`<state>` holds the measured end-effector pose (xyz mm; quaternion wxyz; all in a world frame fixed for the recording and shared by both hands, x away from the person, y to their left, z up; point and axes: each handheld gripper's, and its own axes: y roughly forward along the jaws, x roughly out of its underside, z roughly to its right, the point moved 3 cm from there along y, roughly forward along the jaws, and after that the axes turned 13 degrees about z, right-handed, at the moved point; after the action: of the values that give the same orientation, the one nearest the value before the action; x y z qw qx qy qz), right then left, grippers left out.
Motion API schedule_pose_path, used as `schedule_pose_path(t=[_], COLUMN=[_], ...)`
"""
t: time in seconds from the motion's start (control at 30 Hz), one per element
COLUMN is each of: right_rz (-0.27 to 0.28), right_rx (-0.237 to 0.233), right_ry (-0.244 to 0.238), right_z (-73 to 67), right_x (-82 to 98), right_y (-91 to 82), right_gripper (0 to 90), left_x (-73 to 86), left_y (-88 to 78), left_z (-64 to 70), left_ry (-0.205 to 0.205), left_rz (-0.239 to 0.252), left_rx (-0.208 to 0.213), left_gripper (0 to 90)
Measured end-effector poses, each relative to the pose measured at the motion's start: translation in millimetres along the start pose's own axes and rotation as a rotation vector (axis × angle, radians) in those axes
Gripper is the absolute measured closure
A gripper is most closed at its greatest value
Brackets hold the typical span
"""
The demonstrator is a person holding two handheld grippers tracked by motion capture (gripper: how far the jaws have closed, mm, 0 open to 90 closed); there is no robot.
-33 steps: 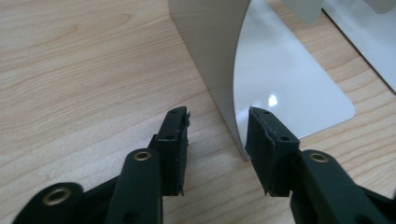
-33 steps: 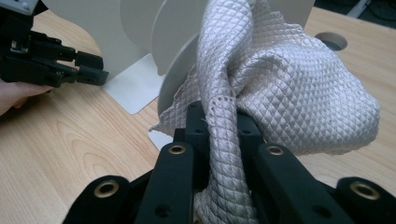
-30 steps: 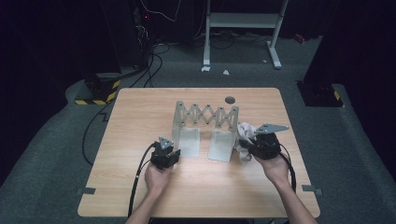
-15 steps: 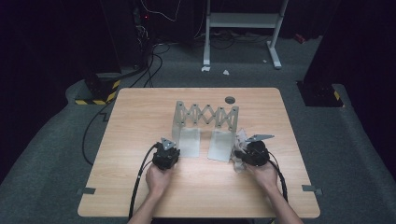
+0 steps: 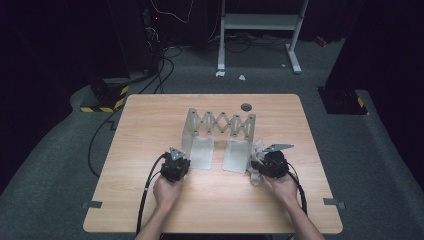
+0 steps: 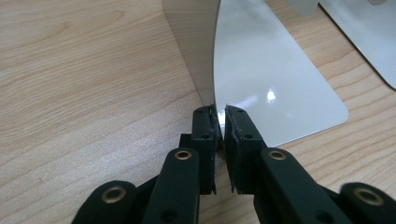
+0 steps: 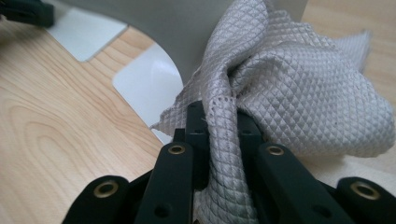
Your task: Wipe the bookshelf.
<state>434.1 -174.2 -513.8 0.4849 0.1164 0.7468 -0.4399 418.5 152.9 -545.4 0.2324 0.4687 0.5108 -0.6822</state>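
A metal rack [image 5: 222,122] with a scissor lattice stands mid-table on two flat end plates. My left gripper [image 5: 182,156] sits at the left end plate [image 5: 201,150]. In the left gripper view its jaws have just closed, and my left gripper [image 6: 220,119] is shut on the near edge of that shiny plate [image 6: 271,79]. My right gripper [image 5: 257,167] rests low beside the right end plate [image 5: 236,156], shut on a grey quilted cloth [image 5: 256,177]. In the right gripper view, my right gripper [image 7: 219,116] has the cloth [image 7: 299,102] bunched up against the plate's upright wall.
A round dark hole [image 5: 245,106] lies in the tabletop [image 5: 150,125] behind the rack. A cable [image 5: 148,185] trails from the left gripper over the near edge. Beyond the table stand a white frame [image 5: 260,22] and dark floor equipment [image 5: 107,92].
My right gripper has come down and to the left with the cloth, ending low beside the right end plate. The left hand has stayed where it was.
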Motion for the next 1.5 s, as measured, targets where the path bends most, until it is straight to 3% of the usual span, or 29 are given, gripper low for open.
schedule_pose_path(t=[0.2, 0.53, 0.6, 0.83, 1.07, 1.5], right_rz=[0.050, 0.135, 0.146, 0.144, 0.083, -0.051], right_rx=[-0.012, -0.020, -0.016, 0.022, 0.042, 0.027], right_ry=[-0.027, -0.077, -0.077, -0.083, -0.061, 0.009], right_z=[-5.3, -12.9, -11.8, 0.0, 9.9, 20.5], right_x=[-19.6, -56.4, -63.3, -80.7, -72.0, -23.2], right_y=[-17.7, -48.0, -50.8, -46.5, -22.2, 22.6], right_gripper=[81.4, 81.4, 81.4, 81.4, 81.4, 81.6], left_x=[4.2, 4.2, 4.3, 4.3, 4.3, 4.3], left_y=[-0.6, -0.5, -0.4, -0.4, -0.4, -0.5], left_z=[0.2, -1.1, -2.2, -1.4, -1.8, -1.6], left_ry=[-0.002, -0.012, -0.026, -0.019, -0.022, -0.023], left_rz=[0.042, 0.041, 0.041, 0.042, 0.042, 0.041], left_rx=[-0.008, -0.001, 0.007, 0.003, 0.005, 0.005], left_gripper=[82.3, 82.4, 82.6, 82.5, 82.6, 82.6])
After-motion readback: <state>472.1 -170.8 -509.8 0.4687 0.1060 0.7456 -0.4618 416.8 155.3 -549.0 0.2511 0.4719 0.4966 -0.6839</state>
